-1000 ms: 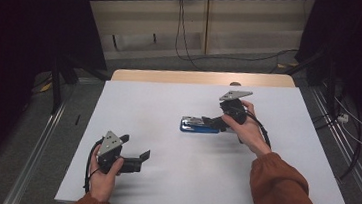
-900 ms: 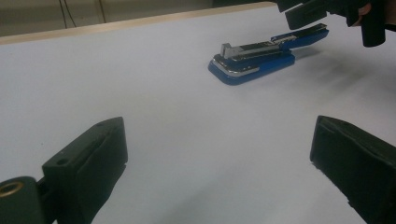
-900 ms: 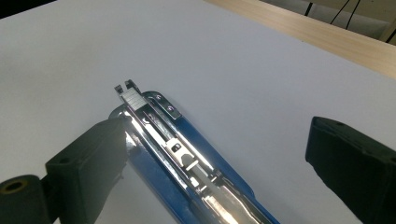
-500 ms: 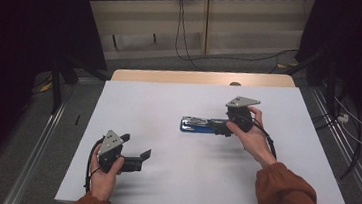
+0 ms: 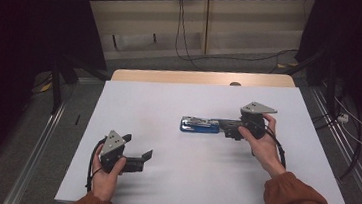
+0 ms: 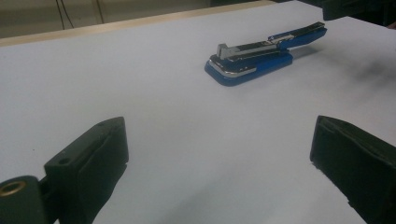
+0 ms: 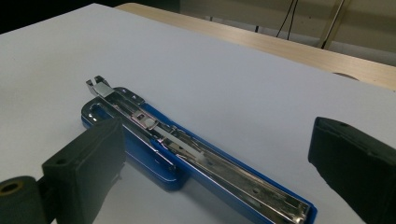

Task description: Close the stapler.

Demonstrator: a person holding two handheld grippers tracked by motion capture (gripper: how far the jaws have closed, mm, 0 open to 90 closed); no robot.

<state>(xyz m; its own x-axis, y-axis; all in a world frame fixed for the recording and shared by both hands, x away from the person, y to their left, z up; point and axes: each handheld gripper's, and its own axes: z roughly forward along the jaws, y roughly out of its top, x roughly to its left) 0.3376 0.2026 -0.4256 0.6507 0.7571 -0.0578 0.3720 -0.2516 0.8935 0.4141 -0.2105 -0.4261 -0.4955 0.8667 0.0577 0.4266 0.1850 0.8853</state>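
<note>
1. The jaws of the right gripper [image 5: 232,130] stand wide apart with nothing between the pads; in the right gripper view the blue stapler [image 7: 187,158] lies between them, its hinge end running out of the bottom of that view.
2. The jaws of the left gripper [image 5: 144,160] are also spread wide and empty, as the left gripper view shows them at either side of bare surface.
3. The blue stapler [image 5: 201,125] lies flat near the middle of the counter, swung open so its metal staple channel faces up; from the left gripper it sits toward 1 o'clock, well apart.
4. The counter [image 5: 179,97] is covered by a plain white sheet, with a strip of pale wood showing along its far edge at 12 o'clock.
5. Beyond it stands a light panelled wall [image 5: 236,27] with black cables hanging down; dark curtains flank the room, and the floor at both sides is too dim to read well.
6. The right hand [image 5: 260,140] reaches in from 5 o'clock, sleeve rust-coloured, jaws pointing toward 9 o'clock at the stapler's end.
7. The left hand [image 5: 107,172] rests low at 7 o'clock, its jaws pointing toward 3 o'clock.
</note>
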